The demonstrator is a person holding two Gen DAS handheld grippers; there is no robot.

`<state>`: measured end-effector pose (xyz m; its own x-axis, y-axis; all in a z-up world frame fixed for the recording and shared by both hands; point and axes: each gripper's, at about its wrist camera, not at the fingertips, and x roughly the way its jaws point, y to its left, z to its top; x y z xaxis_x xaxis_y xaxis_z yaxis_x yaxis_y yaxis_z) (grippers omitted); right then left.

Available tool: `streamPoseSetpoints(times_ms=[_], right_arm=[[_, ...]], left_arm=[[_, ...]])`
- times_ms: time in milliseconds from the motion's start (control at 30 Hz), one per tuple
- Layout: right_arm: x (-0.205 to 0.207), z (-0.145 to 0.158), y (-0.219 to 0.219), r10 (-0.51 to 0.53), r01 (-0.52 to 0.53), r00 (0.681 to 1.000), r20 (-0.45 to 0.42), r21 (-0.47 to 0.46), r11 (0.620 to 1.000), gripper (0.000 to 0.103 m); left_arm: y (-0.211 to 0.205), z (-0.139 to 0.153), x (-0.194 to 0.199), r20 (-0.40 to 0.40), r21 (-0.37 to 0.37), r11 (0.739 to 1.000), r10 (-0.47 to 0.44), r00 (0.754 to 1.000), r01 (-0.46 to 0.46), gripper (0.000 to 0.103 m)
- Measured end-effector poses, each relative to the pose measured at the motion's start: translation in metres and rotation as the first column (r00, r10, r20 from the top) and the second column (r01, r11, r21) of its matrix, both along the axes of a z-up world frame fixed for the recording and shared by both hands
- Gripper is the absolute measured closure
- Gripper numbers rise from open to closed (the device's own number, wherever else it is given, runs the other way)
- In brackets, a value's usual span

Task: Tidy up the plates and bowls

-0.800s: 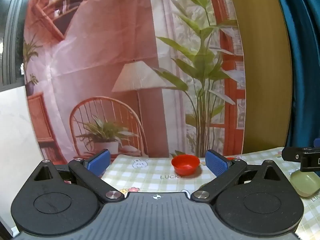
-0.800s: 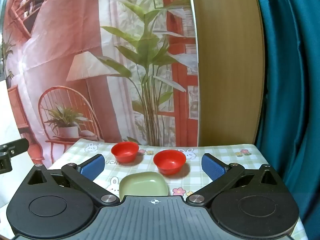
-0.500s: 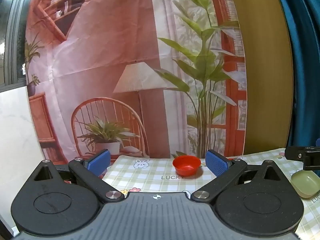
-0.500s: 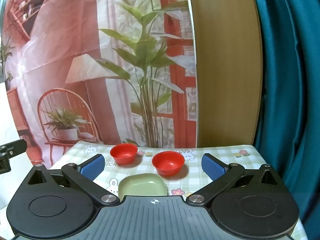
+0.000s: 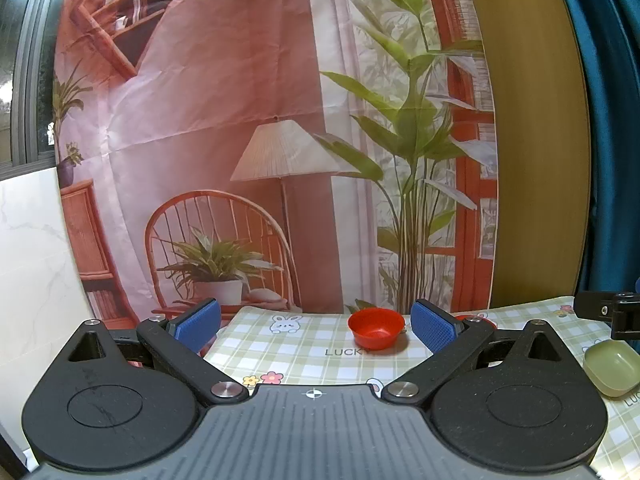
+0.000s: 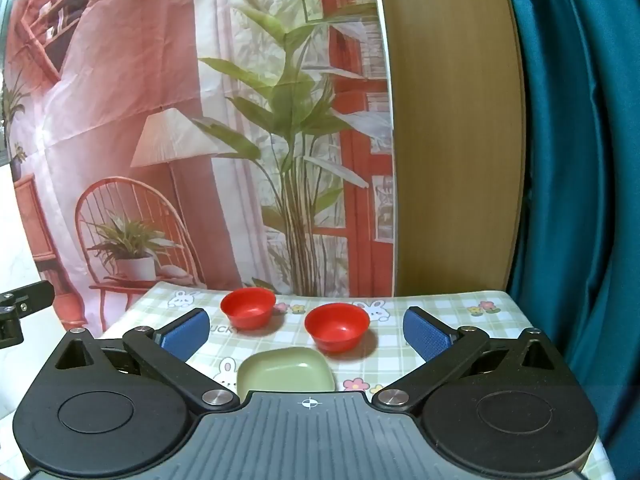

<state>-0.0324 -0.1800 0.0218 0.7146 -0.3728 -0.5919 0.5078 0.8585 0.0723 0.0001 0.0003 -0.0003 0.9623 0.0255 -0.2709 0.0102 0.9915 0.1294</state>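
Left wrist view: the left gripper (image 5: 316, 322) is held above the near part of the table (image 5: 312, 356), its blue pads (image 5: 198, 320) spread wide apart with nothing between them. The table carries a green-and-white checked cloth printed with rabbits and flowers. One red bowl (image 5: 376, 328) stands upright near the far edge, seen just beside the gripper's right pad but well beyond it. A second red bowl (image 5: 486, 321) is mostly hidden behind that finger; only a sliver of its rim shows. A pale green dish (image 5: 612, 366) sits towards the right edge. Part of the right gripper's black body (image 5: 608, 312) enters from the right, above the dish. A printed backdrop (image 5: 240, 140) hangs behind the far edge.

Right wrist view: the right gripper (image 6: 306, 330) is also fully spread and grips nothing. The two red bowls, one to the left (image 6: 248, 308) and one to the right (image 6: 337, 326), stand side by side near the far edge, apart from each other. The pale green dish (image 6: 286, 370) lies nearer, between the fingers in the view, just beside the right-hand bowl and partly hidden under the gripper body. A wooden panel (image 6: 452, 140) and teal curtain (image 6: 580, 160) stand behind the far right corner.
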Motion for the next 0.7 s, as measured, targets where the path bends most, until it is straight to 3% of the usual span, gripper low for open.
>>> streamPoseSetpoints(times_ms=[700], right_arm=[[-0.0018,0.0013,-0.0004,-0.001,0.001,1.000,0.004,-0.002,1.000,0.000]], left_arm=[[0.0009,-0.0029,-0.0010,-0.010,0.001,1.000,-0.002,1.000,0.002,0.001]])
